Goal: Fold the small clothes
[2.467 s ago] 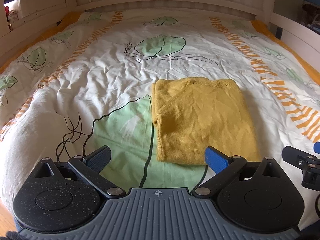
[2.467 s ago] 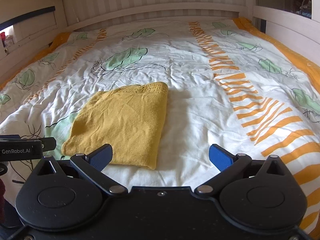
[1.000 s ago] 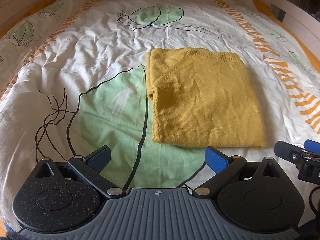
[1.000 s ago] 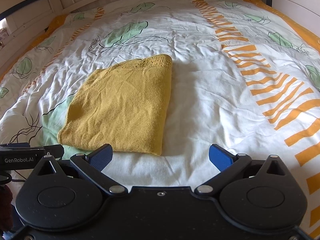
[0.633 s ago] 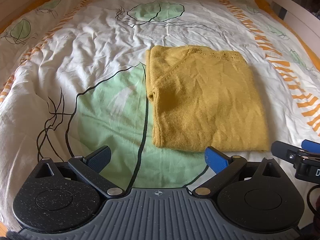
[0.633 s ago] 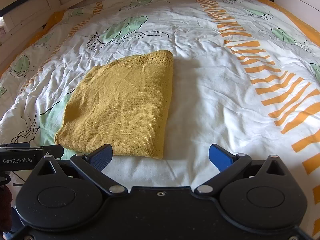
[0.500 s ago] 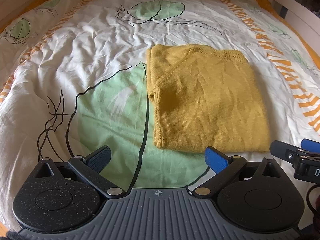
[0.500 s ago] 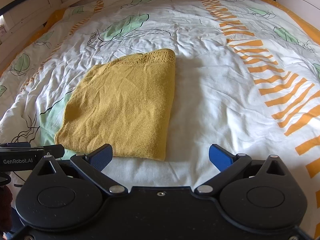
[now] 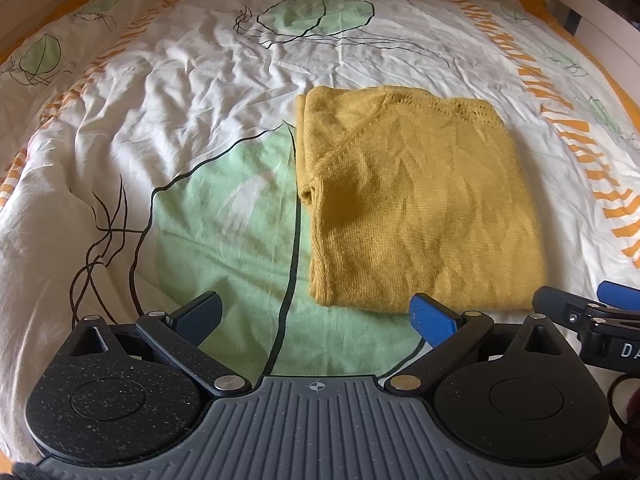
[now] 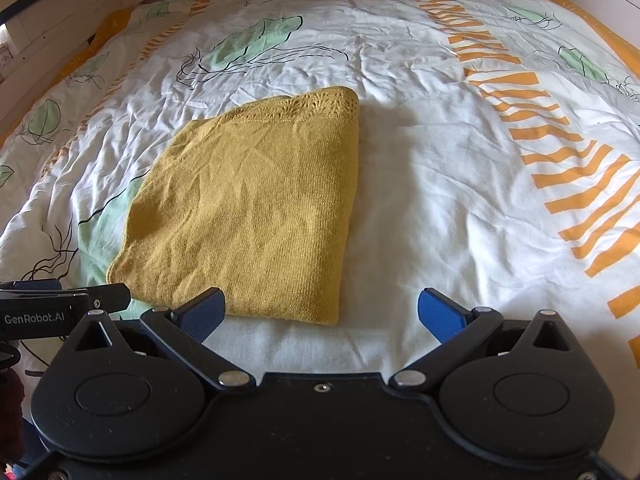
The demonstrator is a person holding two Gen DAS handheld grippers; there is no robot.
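On the bed, a mustard-yellow knit garment [image 9: 416, 208] lies folded into a rough rectangle on a crumpled white duvet [image 9: 192, 128] printed with green leaves and orange stripes. Knit lace trim runs along its far edge. Layered fold edges show on the garment's left side in the left wrist view; the right side is a clean fold line in the right wrist view. Its near-left corner sits over a big green leaf print.

Left gripper [image 9: 316, 316] hovers low at the near edge of the garment, jaws wide apart, nothing between them. Its right blue fingertip [image 9: 434, 318] sits at the garment's near hem; contact can't be told. Its left fingertip is over the green print, clear of the cloth.

Right gripper [image 10: 322, 314] also has jaws wide apart and empty. Its left fingertip [image 10: 202, 314] overlaps the near hem; its right fingertip is over bare duvet, well clear of the garment's right edge.

Each gripper shows at the edge of the other's view. White wooden bed frame [image 10: 60, 4] around the mattress.
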